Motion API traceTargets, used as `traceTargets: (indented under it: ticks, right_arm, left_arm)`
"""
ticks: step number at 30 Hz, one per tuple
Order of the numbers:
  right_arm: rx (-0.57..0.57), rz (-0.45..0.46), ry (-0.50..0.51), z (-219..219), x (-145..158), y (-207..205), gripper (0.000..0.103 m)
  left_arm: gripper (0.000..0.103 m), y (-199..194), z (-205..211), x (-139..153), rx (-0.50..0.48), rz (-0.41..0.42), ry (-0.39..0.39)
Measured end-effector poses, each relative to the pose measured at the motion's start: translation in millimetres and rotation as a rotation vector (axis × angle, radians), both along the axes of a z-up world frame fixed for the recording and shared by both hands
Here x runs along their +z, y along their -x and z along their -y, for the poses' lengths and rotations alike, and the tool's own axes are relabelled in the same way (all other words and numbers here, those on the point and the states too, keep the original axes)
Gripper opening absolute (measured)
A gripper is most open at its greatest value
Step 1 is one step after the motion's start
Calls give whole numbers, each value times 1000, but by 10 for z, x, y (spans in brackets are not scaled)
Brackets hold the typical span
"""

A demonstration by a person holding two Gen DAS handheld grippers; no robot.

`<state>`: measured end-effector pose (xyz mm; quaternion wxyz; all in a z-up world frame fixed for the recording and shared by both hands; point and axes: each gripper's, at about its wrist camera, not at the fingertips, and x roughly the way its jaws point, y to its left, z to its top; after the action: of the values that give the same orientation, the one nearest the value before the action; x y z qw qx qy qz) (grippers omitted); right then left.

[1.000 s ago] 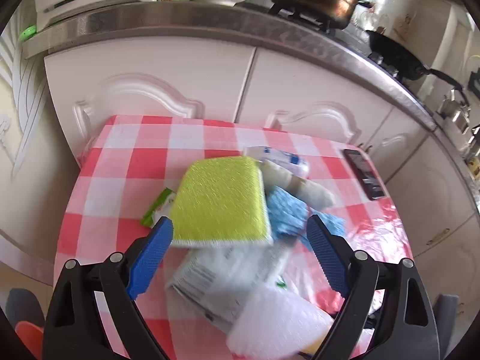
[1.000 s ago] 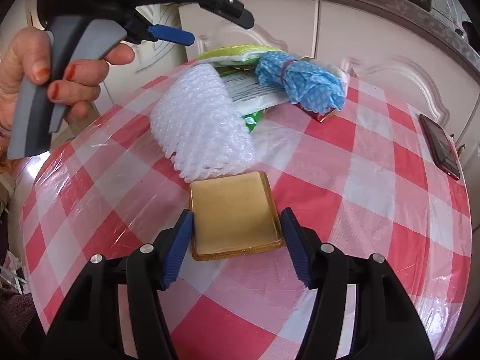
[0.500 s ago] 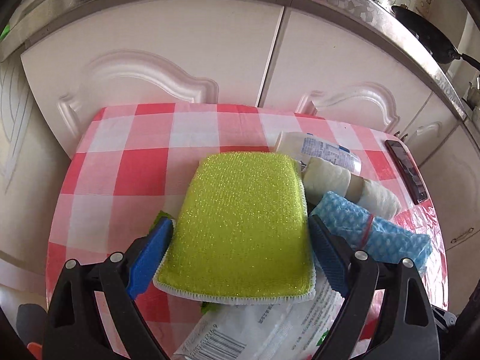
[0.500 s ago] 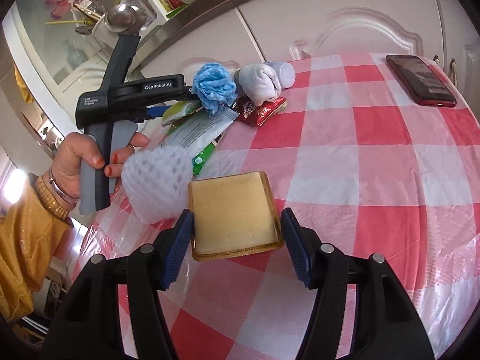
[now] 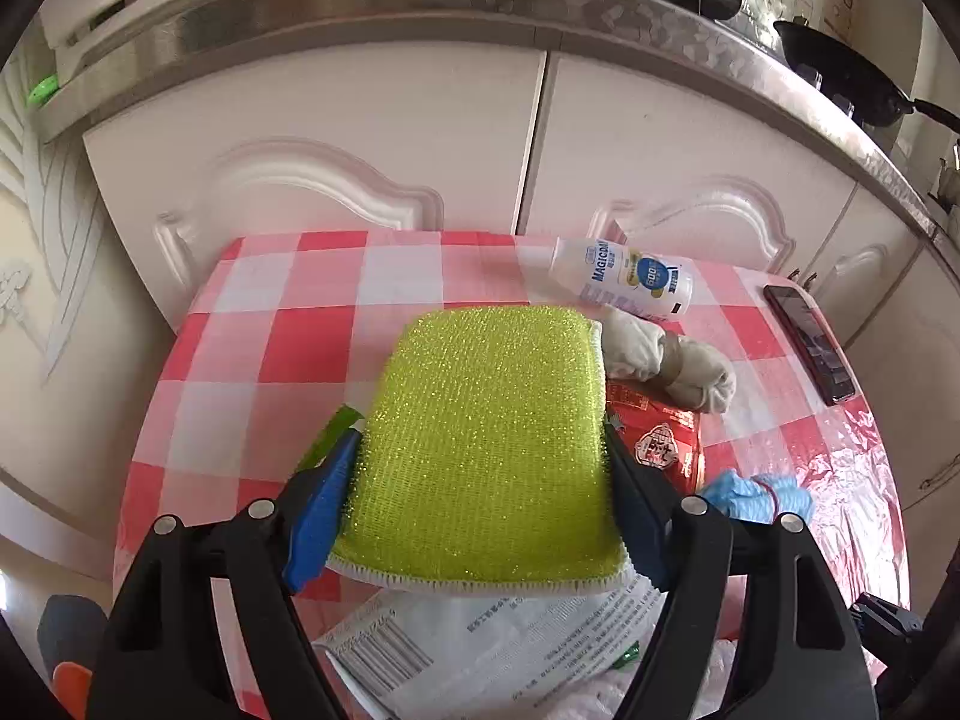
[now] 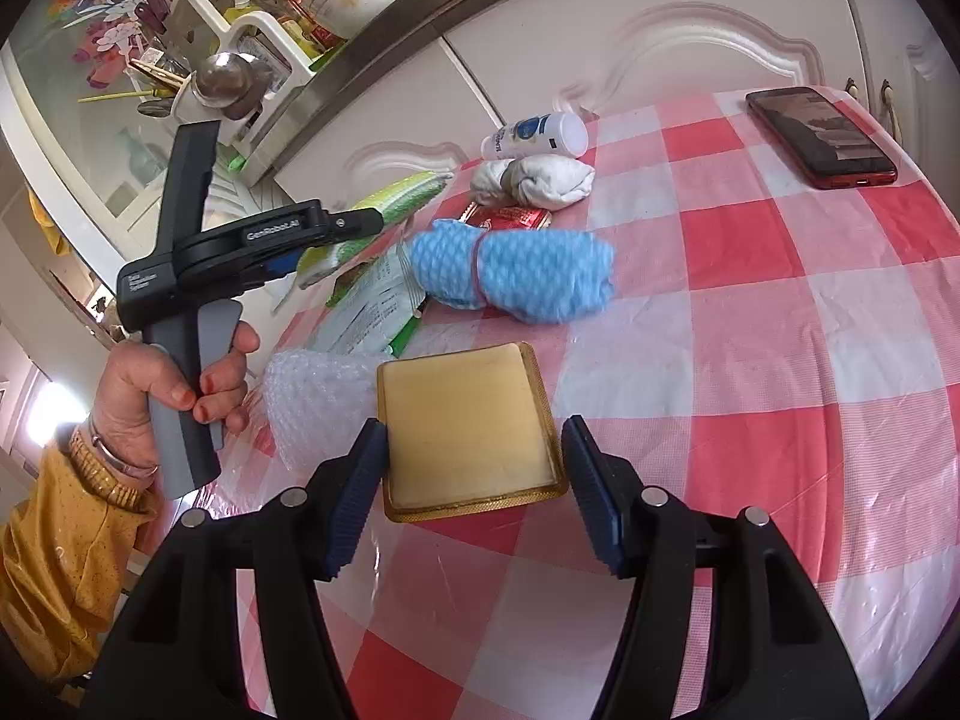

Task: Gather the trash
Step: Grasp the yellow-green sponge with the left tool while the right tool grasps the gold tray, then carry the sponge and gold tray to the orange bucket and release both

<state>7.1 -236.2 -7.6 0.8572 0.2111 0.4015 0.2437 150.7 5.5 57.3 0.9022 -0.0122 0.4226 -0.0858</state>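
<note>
Left tool (image 5: 483,474): jaws closing on the green scouring sponge (image 5: 486,450), pads already touching both long edges, sponge riding flat between them above the litter pile. Grip taken across the narrow width, likely because the soft pad would sag or fold if pinched at one end. Hand (image 6: 180,384) wrapped round the grey handle, yellow sleeve below it.

Right tool (image 6: 474,480): half-spread, straddling the gold tray (image 6: 468,426). Left pad looks to touch the tray's edge; right pad stands just off the far edge. Cannot tell for sure whether the tray is gripped or only framed; reads as not clamped. Tray flat on the checked counter (image 6: 750,360), near its front.

Sponge: lime green, glittery woven face, white stitched border along the near edge, corners rounded, no visible crushing yet.

Rest of the litter, gathered toward the counter's left side, probably heaped for easy picking:
- printed plastic wrapper (image 5: 480,642) directly beneath the sponge
- bubble wrap (image 6: 318,390) just beside the tray
- blue cloth bundle (image 6: 516,276) tied with a band
- red packet (image 5: 660,438) touching the sponge's right side
- white rag roll (image 5: 666,360), taped at the middle
- small white bottle (image 5: 624,282) lying on its side at the back

Phone (image 6: 822,138) well apart at the far right; judged not trash.

No bin in view.
</note>
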Motion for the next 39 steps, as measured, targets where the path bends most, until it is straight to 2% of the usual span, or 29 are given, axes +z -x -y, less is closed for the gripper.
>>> traceTargets:
  ticks: [6, 15, 23, 30, 35, 39]
  right_arm:
    - [-4, 19, -29, 39, 21, 32, 61]
    - [-26, 44, -112, 150, 48, 75, 61]
    - [-20, 53, -210, 162, 98, 120, 61]
    - [-3, 74, -301, 116, 306, 207, 61]
    - [13, 93, -296, -7, 443, 278, 61]
    - [22, 93, -253, -168, 502, 321, 61]
  left_arm:
    - [77, 399, -79, 196, -3, 44, 25]
    - [77, 1110, -241, 296, 20, 87, 67]
    - [77, 1673, -435, 224, 37, 87, 74]
    - [77, 2041, -653, 122, 56, 91, 92]
    - [77, 2211, -832, 80, 83, 100, 100]
    - [78, 2318, -1013, 40, 108, 105, 97]
